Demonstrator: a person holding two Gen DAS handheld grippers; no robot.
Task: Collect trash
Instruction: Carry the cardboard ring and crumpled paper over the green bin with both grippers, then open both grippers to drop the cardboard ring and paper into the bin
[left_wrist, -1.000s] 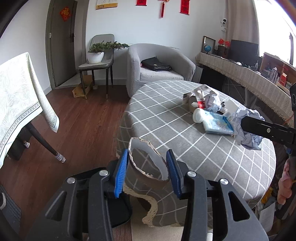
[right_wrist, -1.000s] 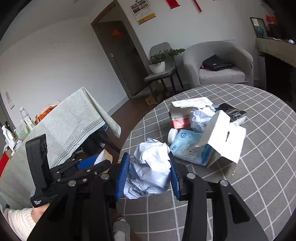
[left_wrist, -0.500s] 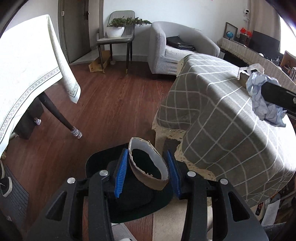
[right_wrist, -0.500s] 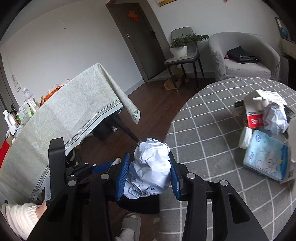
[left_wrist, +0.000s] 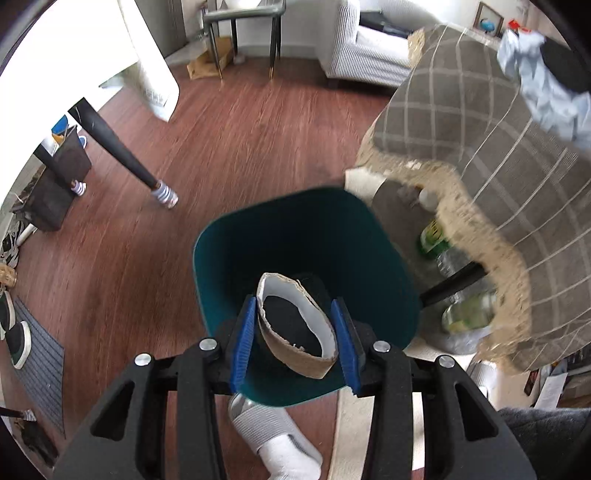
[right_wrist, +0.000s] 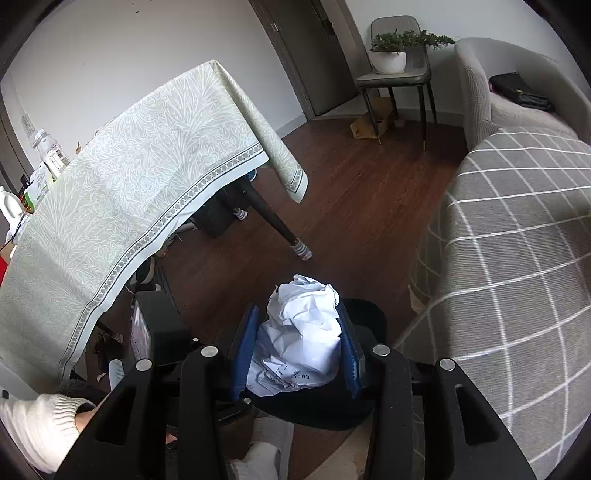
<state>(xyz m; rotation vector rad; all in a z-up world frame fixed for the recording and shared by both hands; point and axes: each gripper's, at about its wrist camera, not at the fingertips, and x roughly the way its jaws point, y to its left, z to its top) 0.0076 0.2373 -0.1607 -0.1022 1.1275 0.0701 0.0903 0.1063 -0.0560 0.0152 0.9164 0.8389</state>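
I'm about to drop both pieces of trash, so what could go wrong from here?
The cardboard ring sits near the bin's near rim in the left tongs; released here, it may bounce out. The paper wad in the right tongs looks only partly over the bin and could land on the floor.

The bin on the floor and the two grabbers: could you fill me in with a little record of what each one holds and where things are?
left gripper: shut on a cardboard ring, hanging over the bin's open mouth
right gripper: shut on a paper ball, beside the checked tablecloth
bin: teal inside, on the wood floor by the round table
tablecloth: grey with white checks, fringed edge
under table: bottles, partly hidden
person: white sleeve, slipper
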